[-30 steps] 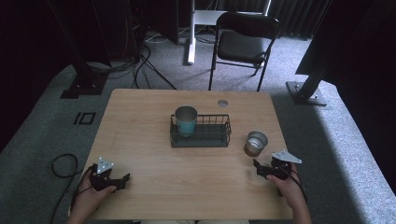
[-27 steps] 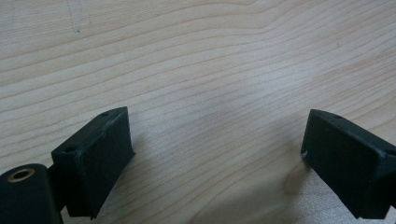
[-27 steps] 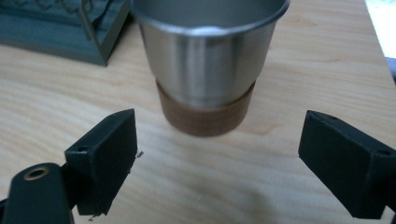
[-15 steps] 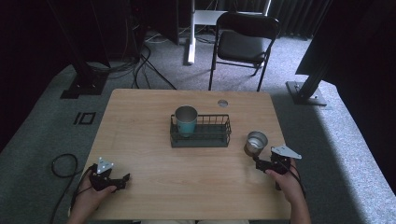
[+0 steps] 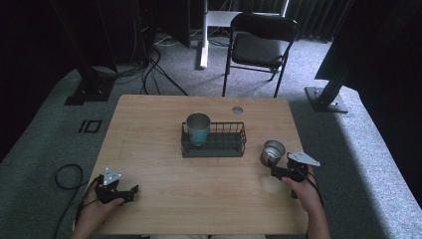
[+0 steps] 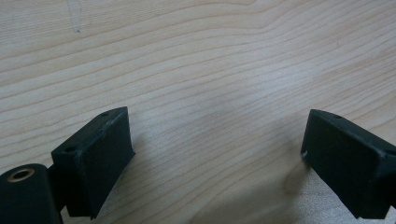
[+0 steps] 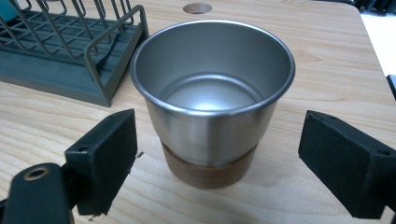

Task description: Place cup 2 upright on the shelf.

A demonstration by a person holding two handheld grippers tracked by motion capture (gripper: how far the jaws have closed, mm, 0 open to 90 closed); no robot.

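— What has moved?
— My right hand-held gripper [image 5: 276, 171] has crept forward to the steel cup [image 5: 272, 152].
— And now?
— On the worktop [image 5: 149, 134], the wire rack [image 5: 214, 141] holds a teal cup [image 5: 198, 128]. The steel cup stands just right of it, between my right jaws, spread wide, untouched. My left hand-held gripper [image 5: 127, 192] gapes wide over bare wood.

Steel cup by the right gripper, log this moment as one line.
right gripper: open, jaws either side of steel cup, not touching | left gripper: open over bare table | teal cup: in wire rack
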